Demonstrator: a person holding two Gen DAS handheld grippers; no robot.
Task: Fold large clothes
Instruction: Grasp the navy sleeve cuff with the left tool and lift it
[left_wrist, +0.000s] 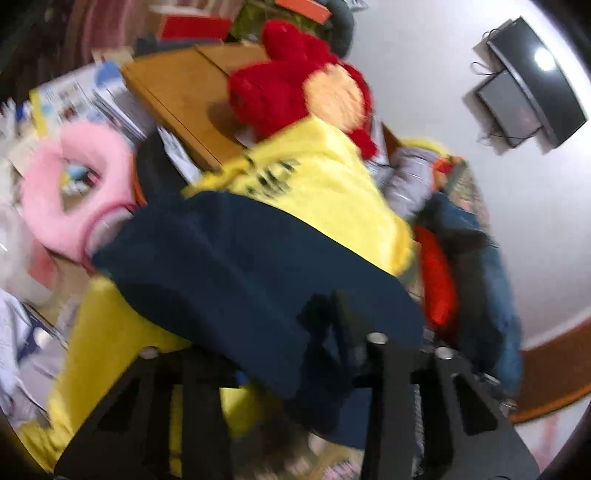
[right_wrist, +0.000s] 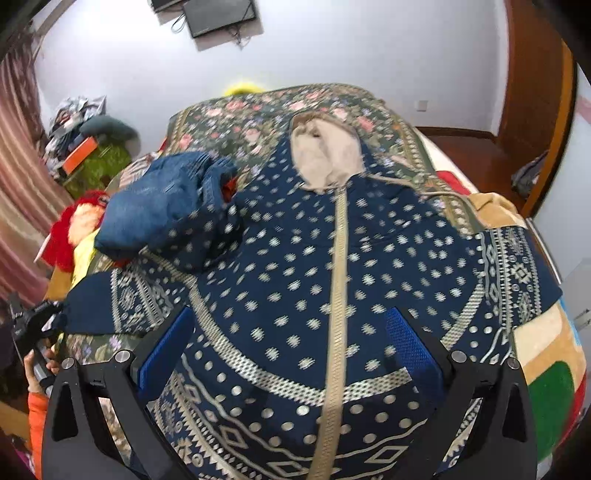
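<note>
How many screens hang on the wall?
2: a larger screen beside the top edge of the right wrist view, and a smaller screen left of it, cropped. Others may be out of view.

**Bedroom inventory: counts by kind**

- Patterned navy hooded garment (right_wrist: 332, 277): one, centre of the right wrist view.
- Folded denim item (right_wrist: 162, 206): one, left of centre.
- Floral bedspread (right_wrist: 240, 122): one, upper centre.
- Wall-mounted dark screens (right_wrist: 221, 14): two, top edge.
- Red plush toy (left_wrist: 295, 74): one, upper centre of the left wrist view.
- Pink fluffy ring (left_wrist: 77, 192): one, left side.
- Yellow garment (left_wrist: 332, 177): one, centre.
- Grippers: two; left gripper (left_wrist: 325, 325), right gripper (right_wrist: 288, 343).
</note>
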